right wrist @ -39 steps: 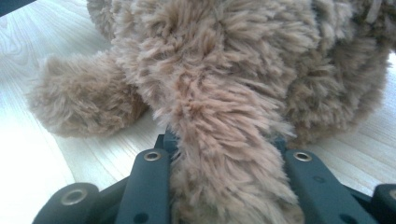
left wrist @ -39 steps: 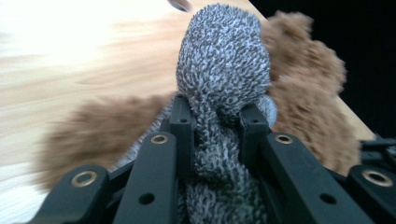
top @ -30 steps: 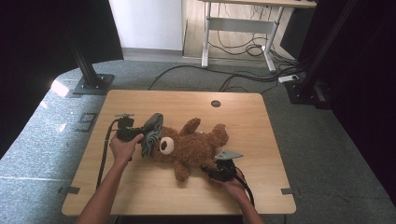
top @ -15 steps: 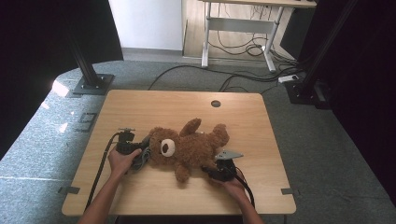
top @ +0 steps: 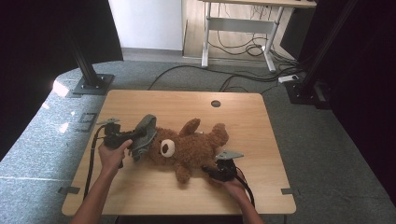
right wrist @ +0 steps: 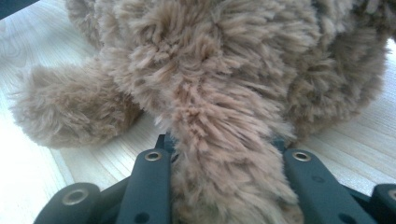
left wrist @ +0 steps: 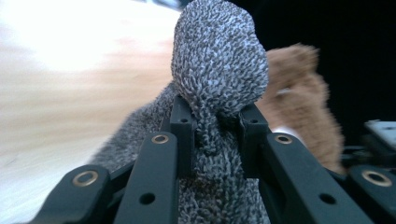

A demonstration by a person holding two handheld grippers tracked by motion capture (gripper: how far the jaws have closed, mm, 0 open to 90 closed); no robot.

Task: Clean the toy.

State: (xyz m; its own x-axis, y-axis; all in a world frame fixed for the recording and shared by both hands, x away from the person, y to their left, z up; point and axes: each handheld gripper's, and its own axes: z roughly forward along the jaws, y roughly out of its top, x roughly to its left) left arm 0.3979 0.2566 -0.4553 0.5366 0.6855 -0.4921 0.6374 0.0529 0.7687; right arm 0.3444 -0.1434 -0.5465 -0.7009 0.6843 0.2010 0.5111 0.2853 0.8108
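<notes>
A brown teddy bear (top: 189, 148) lies on its back at the centre of a wooden table (top: 187, 100), head toward nine o'clock. The left gripper (left wrist: 212, 126) is clamped on a grey knitted hat (top: 144, 135), just beside the bear's head. At five o'clock, the right gripper (right wrist: 224, 154) pinches the bear's furry limb.

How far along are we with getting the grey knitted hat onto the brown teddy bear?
Done: both grips look secure. The left gripper is shut on the grey knitted hat, and the right gripper is shut on a limb of the brown plush teddy bear. In hand: the hat sits beside the bear's head. Left: pulling it over the head.
</notes>
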